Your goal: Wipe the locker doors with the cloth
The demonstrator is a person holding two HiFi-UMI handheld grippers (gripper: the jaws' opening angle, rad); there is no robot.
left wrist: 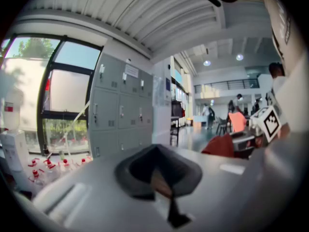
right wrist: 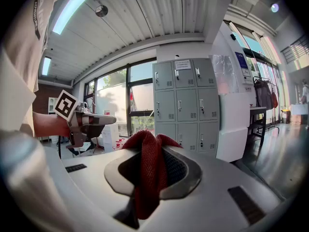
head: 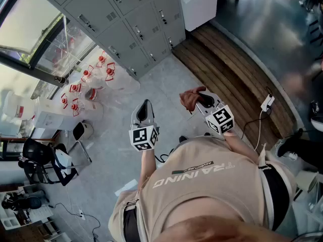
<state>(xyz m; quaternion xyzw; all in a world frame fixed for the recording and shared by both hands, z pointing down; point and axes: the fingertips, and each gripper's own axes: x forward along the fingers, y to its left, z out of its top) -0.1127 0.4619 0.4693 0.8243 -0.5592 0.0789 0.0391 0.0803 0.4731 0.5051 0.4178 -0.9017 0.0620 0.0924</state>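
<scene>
My right gripper (head: 203, 99) is clamped on the red cloth (head: 190, 99), which bunches up between the jaws and spills out over their tips. My left gripper (head: 144, 110) has its jaws together on nothing. The grey lockers (head: 126, 19) stand well apart from me across the open floor (head: 166, 79), so I judge the step in hand to be the walk-up, with no door touched yet. To do the wiping well, I would want a broad fold of cloth facing the door, not the jaw tips, so only fabric meets the metal. I would then work each door in overlapping passes from the top row down. The small handles (right wrist: 177, 74) and the vent slots are the places where the weave could snag, so I would ease around them. The room to move is good straight ahead. On the window side a cluster of red-capped bottles (head: 86, 82) sits on the floor just beside the lockers' end. At the other end a white cabinet (head: 199, 4) stands against them. To my right a wooden strip (head: 227, 69) borders the floor and a cable (head: 252, 120) trails across it, so I would watch my feet there.
</scene>
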